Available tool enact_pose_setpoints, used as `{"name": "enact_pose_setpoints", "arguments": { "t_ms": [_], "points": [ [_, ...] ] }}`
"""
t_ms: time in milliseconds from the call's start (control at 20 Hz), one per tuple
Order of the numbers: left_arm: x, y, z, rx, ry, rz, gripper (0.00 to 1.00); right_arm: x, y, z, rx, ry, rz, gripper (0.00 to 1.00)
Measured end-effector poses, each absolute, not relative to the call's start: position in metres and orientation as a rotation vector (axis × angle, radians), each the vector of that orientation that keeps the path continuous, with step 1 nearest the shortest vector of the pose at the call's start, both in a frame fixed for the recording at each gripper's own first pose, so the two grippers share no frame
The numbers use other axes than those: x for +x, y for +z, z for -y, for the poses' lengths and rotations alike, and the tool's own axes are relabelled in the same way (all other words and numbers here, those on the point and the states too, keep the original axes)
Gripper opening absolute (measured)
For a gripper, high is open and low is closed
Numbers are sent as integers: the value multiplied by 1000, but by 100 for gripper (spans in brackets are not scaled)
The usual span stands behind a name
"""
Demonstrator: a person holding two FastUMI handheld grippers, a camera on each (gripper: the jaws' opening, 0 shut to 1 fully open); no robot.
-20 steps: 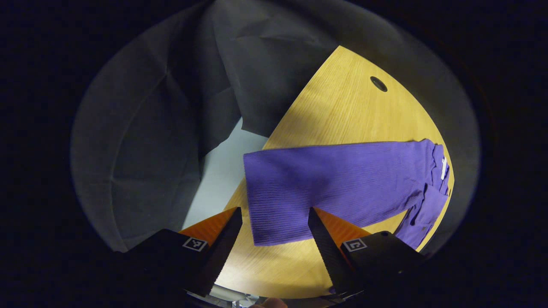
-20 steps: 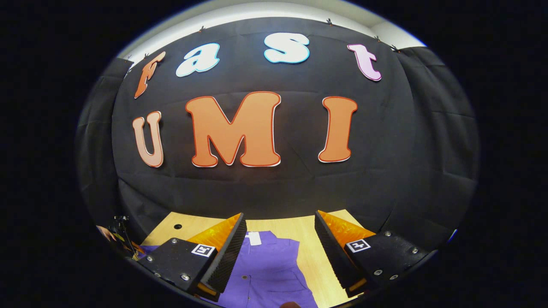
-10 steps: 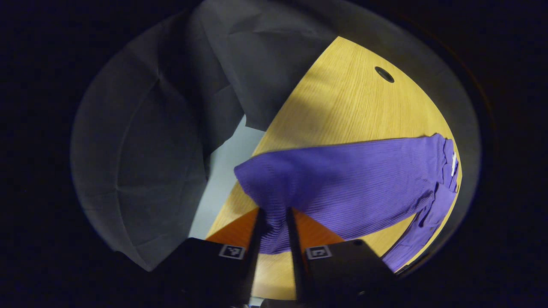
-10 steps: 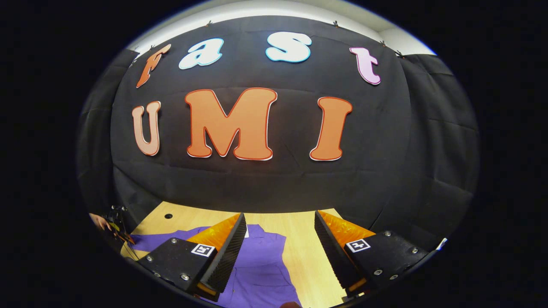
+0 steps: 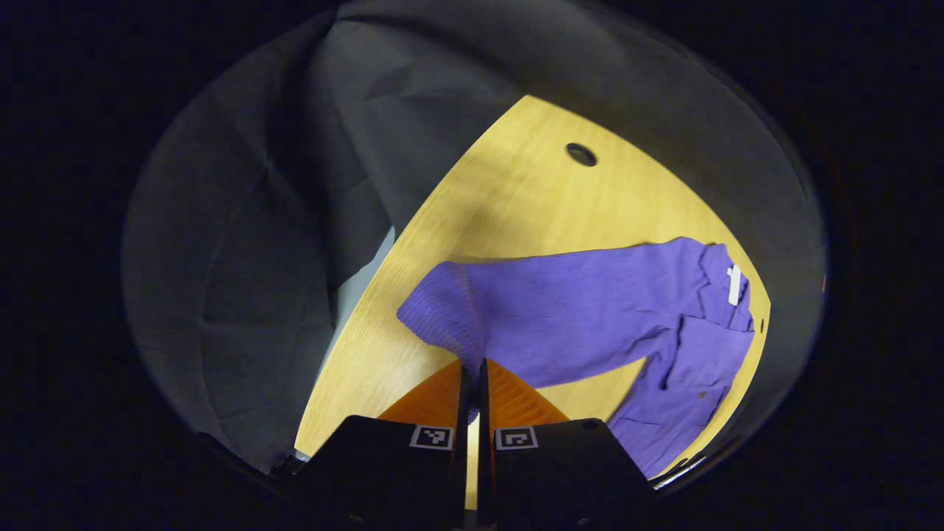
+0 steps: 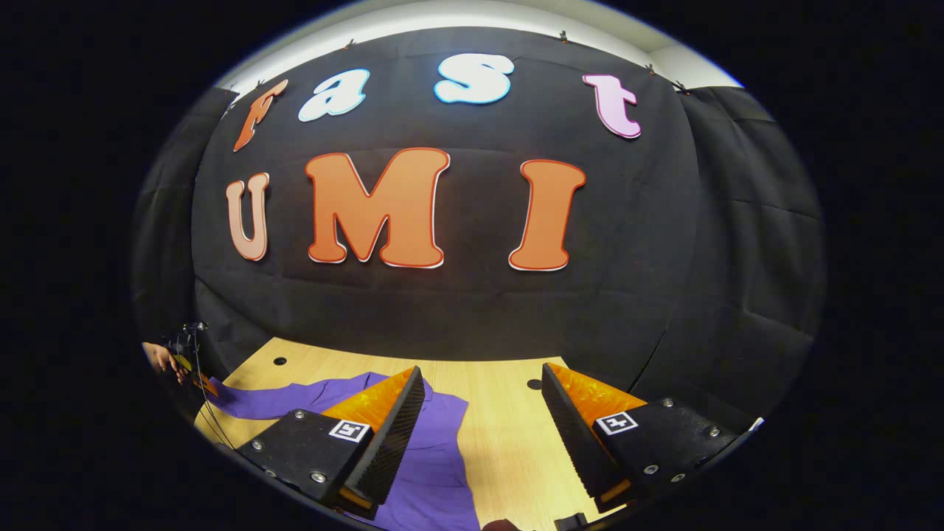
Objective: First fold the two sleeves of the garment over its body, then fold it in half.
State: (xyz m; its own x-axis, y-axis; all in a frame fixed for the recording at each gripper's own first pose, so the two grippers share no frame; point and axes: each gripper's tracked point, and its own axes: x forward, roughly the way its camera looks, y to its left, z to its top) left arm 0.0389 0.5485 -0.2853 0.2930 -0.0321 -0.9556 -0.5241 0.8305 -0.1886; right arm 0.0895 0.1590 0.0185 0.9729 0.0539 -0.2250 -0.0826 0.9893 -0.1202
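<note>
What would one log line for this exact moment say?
left gripper: shut on sleeve cuff | right gripper: open, above table | shirt: unfolded

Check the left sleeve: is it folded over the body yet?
Not yet. The sleeve stretches out sideways from the body across the table, its cuff pinched in the shut left claw.

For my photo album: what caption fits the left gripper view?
Left gripper shut on the purple sleeve, lifting its cuff off the wooden table.
</note>
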Motion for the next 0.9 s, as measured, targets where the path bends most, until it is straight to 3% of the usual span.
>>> {"name": "enact_pose_setpoints", "arguments": {
  "t_ms": [400, 750, 800, 900],
  "points": [
    [67, -179, -477, -402, 234, -1126, 7, 80, 34, -109, -91, 69, -139, 95],
    [99, -109, -373, -266, 53, -1067, 7, 58, 15, -60, -40, 65, -143, 95],
    [108, -103, -354, -244, 28, -1064, 7, 55, 13, -57, -32, 68, -147, 100],
    [123, -95, -316, -200, -32, -1062, 7, 48, 9, -50, -21, 70, -146, 95]
  ]
}}
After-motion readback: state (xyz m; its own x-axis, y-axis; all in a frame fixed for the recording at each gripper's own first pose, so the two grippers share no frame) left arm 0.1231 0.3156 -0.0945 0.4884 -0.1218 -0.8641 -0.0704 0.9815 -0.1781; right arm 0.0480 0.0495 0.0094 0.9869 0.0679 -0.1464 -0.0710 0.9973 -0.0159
